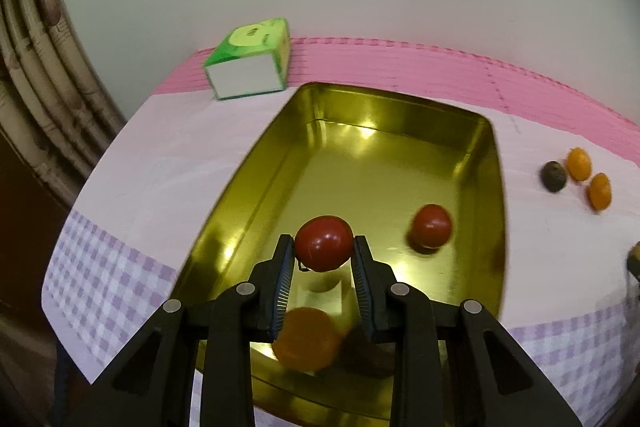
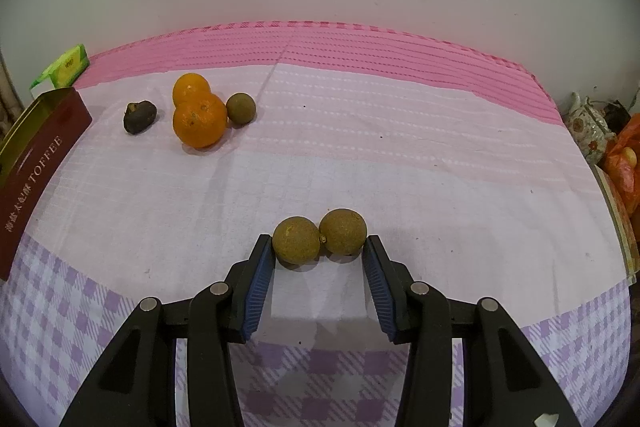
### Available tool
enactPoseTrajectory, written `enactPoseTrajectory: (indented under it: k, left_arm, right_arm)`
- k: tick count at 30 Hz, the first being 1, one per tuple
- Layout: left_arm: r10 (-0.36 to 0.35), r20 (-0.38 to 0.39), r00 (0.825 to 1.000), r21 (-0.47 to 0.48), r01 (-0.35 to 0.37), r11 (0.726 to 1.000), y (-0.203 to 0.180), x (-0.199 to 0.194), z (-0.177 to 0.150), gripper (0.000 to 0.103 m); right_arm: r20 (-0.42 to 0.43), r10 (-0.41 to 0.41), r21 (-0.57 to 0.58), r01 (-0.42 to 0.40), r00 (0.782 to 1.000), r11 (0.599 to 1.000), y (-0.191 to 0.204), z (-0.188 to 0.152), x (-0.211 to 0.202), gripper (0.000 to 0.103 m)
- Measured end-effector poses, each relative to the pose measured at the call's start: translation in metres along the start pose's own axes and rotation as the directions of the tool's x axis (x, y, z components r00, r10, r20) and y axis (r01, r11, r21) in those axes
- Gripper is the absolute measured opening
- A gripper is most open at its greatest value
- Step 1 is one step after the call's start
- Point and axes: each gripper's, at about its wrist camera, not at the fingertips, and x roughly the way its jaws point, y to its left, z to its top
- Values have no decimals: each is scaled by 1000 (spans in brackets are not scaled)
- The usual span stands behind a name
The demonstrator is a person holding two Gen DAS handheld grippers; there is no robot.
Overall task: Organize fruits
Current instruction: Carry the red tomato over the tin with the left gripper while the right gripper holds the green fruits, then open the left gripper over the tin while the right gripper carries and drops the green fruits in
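Over the tin: left tongs (image 1: 324,247) are clamped on a red fruit (image 1: 324,242), pads pressing both its sides, hanging above the gold tin (image 1: 400,115).
Already inside: another red fruit (image 1: 431,226) sits on the tin floor, plus an orange one (image 1: 306,339) and something dark (image 1: 362,351) near the front wall, both blurry so I can't say more.
Drop risk: shiny round fruit on a slick metal floor. Let it go from up here and I'd guess it rolls, knocks the other red one, maybe bounces off a wall.
Right tongs: right tongs (image 2: 319,247) are low on the tablecloth (image 2: 400,167), jaws on either side of two brown-green balls (image 2: 296,241) that touch each other. Left pad touches one ball; the other side I can't tell, so I won't call it a grip.
Squeeze risk: closing on two round things at once looks dicey, one could pop out forward and roll.
Still out: two oranges (image 2: 199,122), a small greenish ball (image 2: 241,109) and a dark lump (image 2: 139,116) wait near the tin's red side.
Far edge: nothing stops a runaway fruit from going off the table, far as I can see.
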Motion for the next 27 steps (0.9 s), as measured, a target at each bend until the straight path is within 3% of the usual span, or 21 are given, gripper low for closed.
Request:
enactPoseTrajectory:
  k: [13,20,27]
  left_arm:
    - [31,-41,999,10,-30,999,12,21,-10,30]
    - [30,-46,998,16,-29,999,12,24,-14,31]
    - [19,-47,999,22,-18,1000,12,24,-15,32]
  right_arm:
    - [14,6,-15,-6,1000,1000,15,12,-14,42]
    - [60,107,-89,-101,992,991,62,33,-35,42]
    - [76,232,-207,-212,970,955,132,51,-49,42]
